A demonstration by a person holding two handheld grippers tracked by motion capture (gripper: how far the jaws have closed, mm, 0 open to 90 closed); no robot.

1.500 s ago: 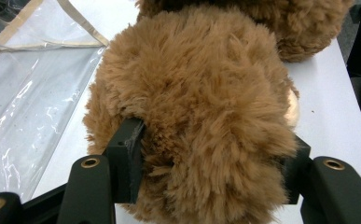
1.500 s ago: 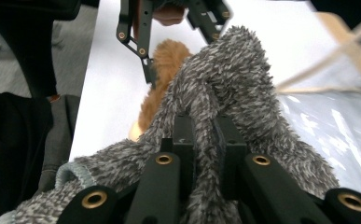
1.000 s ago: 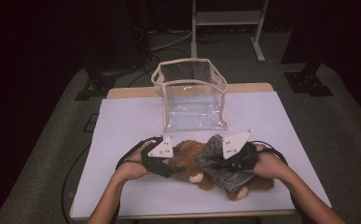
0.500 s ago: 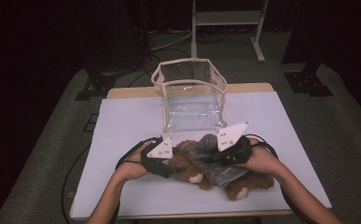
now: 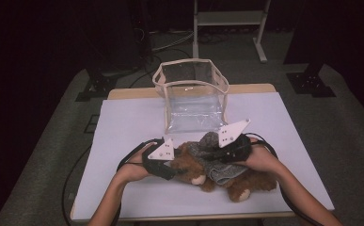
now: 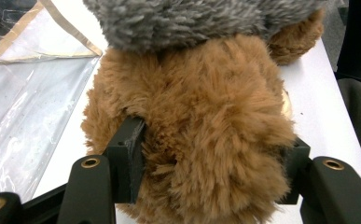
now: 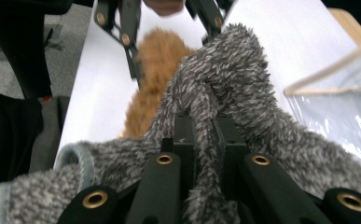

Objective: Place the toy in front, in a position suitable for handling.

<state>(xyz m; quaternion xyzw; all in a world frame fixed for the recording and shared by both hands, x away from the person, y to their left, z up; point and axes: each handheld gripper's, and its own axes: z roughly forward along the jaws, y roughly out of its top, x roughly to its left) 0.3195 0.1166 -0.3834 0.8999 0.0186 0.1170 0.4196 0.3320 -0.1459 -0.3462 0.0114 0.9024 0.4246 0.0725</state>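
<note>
A brown plush bear (image 5: pixel 245 186) lies on its side near the table's front edge, wearing a grey fuzzy garment (image 5: pixel 208 143). My left gripper (image 5: pixel 175 165) is shut on the bear's furry end (image 6: pixel 206 116), and one black finger (image 6: pixel 129 149) is sunk into the fur. The grey garment (image 6: pixel 192 18) covers the bear just beyond that grip. My right gripper (image 5: pixel 219 153) is shut on a bunched fold of the grey garment (image 7: pixel 234 70), with its jaws pinched close together (image 7: pixel 205 135). The bear's fur (image 7: pixel 157 60) shows past that fold.
A clear plastic bag with a beige rim (image 5: pixel 191 99) stands open behind the bear at the middle of the white table (image 5: pixel 123 122). Its wall lies close beside the bear (image 6: pixel 24 107). Cables trail off both grippers. Dark floor and a metal stand lie beyond.
My right gripper has shifted a little left and up, drawing the grey garment into a raised hump over the bear. The left gripper and the bag have stayed in place.
</note>
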